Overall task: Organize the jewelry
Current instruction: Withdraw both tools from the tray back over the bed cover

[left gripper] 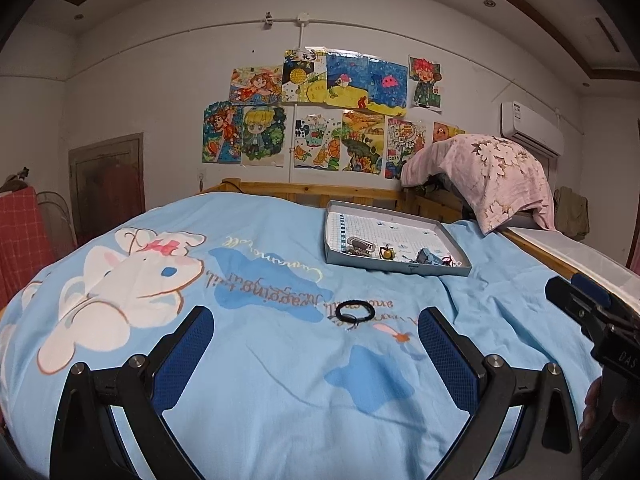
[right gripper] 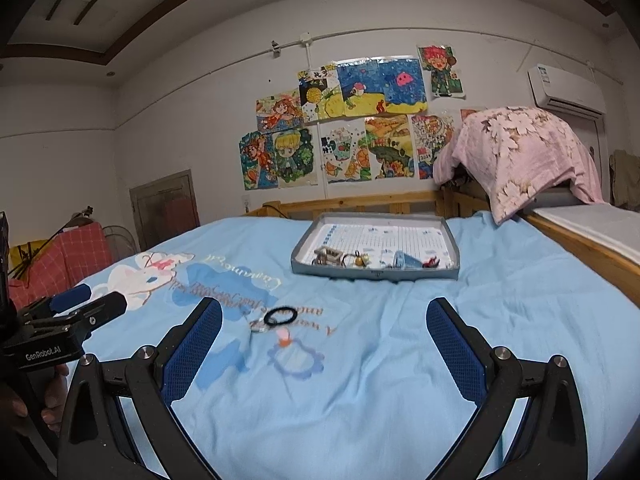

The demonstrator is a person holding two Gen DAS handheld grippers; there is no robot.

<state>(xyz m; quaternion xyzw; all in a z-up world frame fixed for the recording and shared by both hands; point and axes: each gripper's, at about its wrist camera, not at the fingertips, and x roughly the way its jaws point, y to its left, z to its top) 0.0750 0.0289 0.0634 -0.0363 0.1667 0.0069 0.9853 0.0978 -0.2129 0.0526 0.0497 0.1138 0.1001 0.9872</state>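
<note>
A black hair tie (left gripper: pixel 355 311) lies on the light blue bedspread (left gripper: pixel 260 360), a little ahead of my open, empty left gripper (left gripper: pixel 316 330). In the right wrist view the hair tie (right gripper: pixel 280 315) lies ahead and left of my open, empty right gripper (right gripper: pixel 324 320), with a small silver ring (right gripper: pixel 259 326) touching it. Farther back a shallow grey tray (left gripper: pixel 452 236) holds several small jewelry pieces along its near edge; the tray (right gripper: pixel 450 236) also shows in the right wrist view. Each gripper shows at the edge of the other's view.
A wooden bed rail (right gripper: pixel 352 202) runs behind the tray. A pink floral pillow (right gripper: pixel 520 152) is draped at the back right. A wooden side rail (right gripper: pixel 592 252) borders the bed on the right. Red checked cloth (right gripper: pixel 60 256) hangs at the left.
</note>
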